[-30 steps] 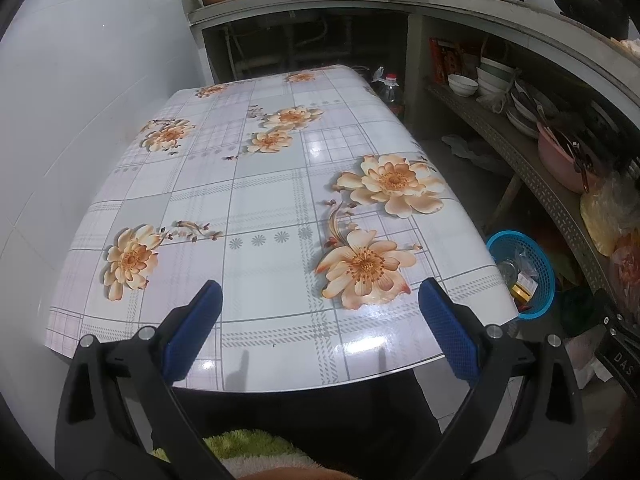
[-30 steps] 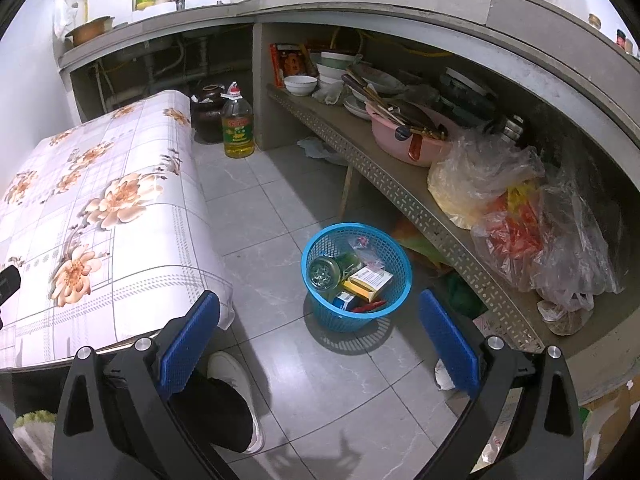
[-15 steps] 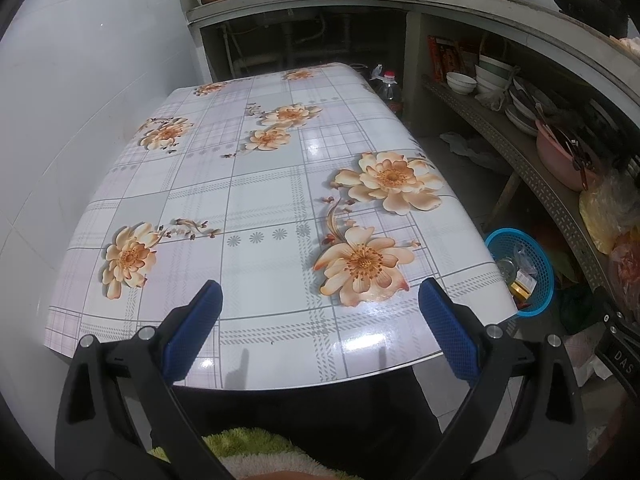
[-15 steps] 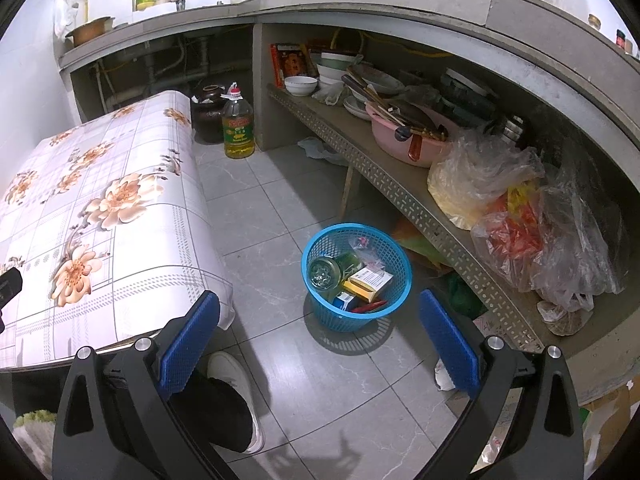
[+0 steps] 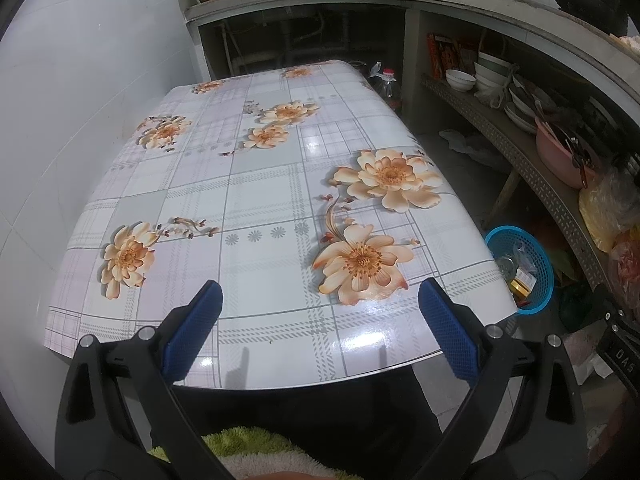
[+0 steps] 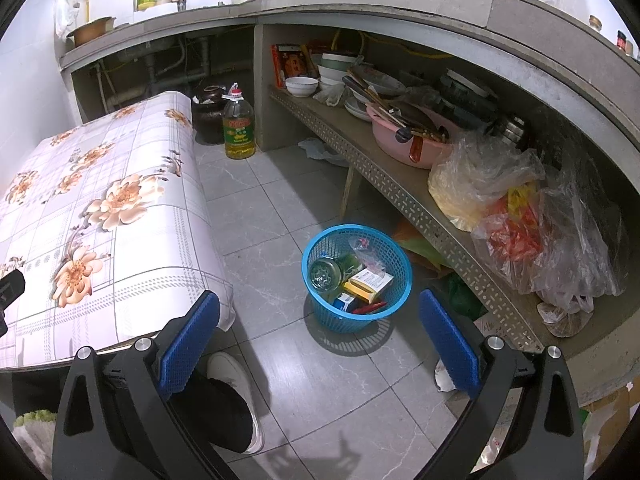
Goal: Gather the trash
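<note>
A blue mesh basket (image 6: 394,308) stands on the grey floor tiles and holds a glass jar (image 6: 323,275), a yellow-and-white carton (image 6: 370,282) and crinkled plastic wrappers. My right gripper (image 6: 318,336) hangs open just above and in front of it, nothing between its blue pads. The same basket (image 5: 540,276) shows at the right in the left wrist view, past the table corner. My left gripper (image 5: 320,330) is open over the near edge of the table with the floral cloth (image 5: 256,208); no loose item lies on the cloth.
A low shelf (image 6: 404,196) along the right carries bowls, a pink basin (image 6: 404,144) and plastic bags (image 6: 520,216). An oil bottle (image 6: 239,128) and a dark jar stand on the floor. A person's white shoe (image 6: 236,380) and dark trouser leg sit below the table edge.
</note>
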`<action>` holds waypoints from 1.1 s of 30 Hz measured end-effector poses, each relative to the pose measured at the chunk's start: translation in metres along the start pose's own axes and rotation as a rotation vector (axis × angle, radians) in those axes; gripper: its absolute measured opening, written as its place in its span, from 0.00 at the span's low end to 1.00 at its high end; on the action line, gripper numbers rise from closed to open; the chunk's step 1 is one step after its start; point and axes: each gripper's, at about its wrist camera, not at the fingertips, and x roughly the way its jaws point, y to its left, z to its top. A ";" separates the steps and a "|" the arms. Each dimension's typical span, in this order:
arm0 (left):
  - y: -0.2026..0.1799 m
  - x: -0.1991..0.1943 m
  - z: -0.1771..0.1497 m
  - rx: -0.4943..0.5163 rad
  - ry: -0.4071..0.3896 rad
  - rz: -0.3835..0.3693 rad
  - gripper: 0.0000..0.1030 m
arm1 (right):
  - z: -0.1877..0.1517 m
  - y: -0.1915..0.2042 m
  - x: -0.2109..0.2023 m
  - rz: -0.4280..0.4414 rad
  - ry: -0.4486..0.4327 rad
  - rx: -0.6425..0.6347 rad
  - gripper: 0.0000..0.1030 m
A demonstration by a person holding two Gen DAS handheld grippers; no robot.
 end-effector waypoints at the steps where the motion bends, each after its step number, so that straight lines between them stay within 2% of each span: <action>1: 0.001 0.001 0.001 0.002 0.001 -0.001 0.92 | 0.000 0.000 0.000 0.001 0.000 0.000 0.94; 33: 0.000 0.003 0.003 0.018 0.011 -0.012 0.92 | 0.004 -0.002 -0.001 0.000 0.001 -0.001 0.94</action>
